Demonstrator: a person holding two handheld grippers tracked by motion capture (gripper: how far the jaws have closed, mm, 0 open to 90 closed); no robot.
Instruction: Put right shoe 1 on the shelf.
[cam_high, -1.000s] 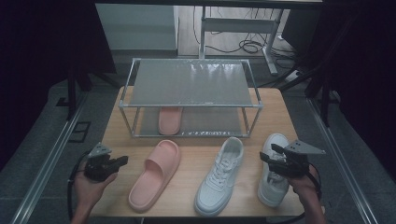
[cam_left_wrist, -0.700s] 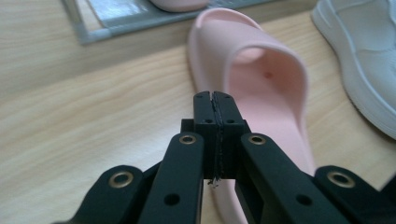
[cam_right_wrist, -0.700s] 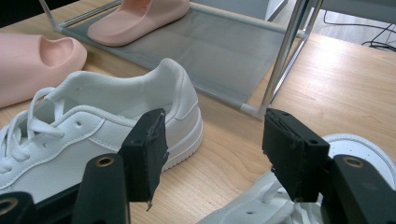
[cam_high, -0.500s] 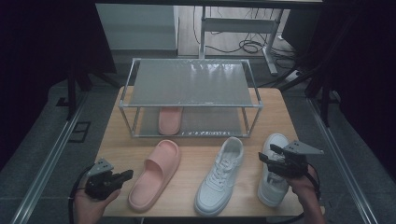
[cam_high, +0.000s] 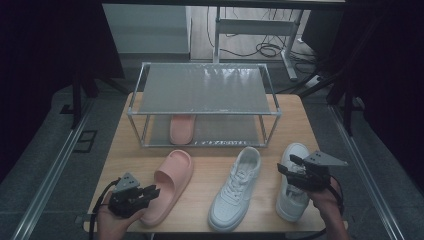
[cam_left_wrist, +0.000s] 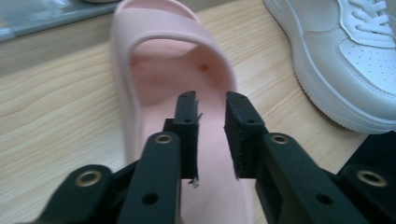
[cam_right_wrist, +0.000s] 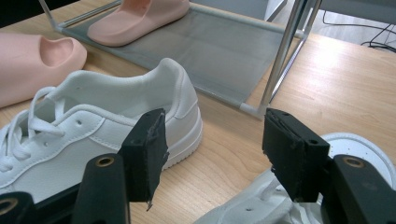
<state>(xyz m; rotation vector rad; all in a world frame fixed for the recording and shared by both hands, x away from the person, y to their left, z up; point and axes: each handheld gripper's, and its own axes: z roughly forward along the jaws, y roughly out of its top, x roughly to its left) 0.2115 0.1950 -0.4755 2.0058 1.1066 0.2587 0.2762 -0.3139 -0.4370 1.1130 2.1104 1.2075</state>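
A pink slipper (cam_high: 170, 181) lies on the wooden table (cam_high: 210, 152), toe toward the rack. My left gripper (cam_high: 153, 192) sits at its heel end, near the table's front edge. In the left gripper view that gripper (cam_left_wrist: 212, 100) hovers over the pink slipper's (cam_left_wrist: 154, 70) footbed; its jaws have just been opening and stand a little apart with nothing between them. My right gripper (cam_high: 285, 168) is open above the right white sneaker (cam_high: 294, 200). In the right gripper view its fingers (cam_right_wrist: 149, 140) stand wide apart and hold nothing.
A second white sneaker (cam_high: 235, 189) lies between the slipper and the right sneaker. A metal two-shelf rack (cam_high: 205, 89) stands at the back, with another pink slipper (cam_high: 181, 127) on its lower shelf. The rack's leg (cam_right_wrist: 280, 60) rises just beyond the right gripper.
The left gripper has moved toward the near edge and rightward to the slipper's heel, and its jaws have parted from shut. The right gripper has stayed put.
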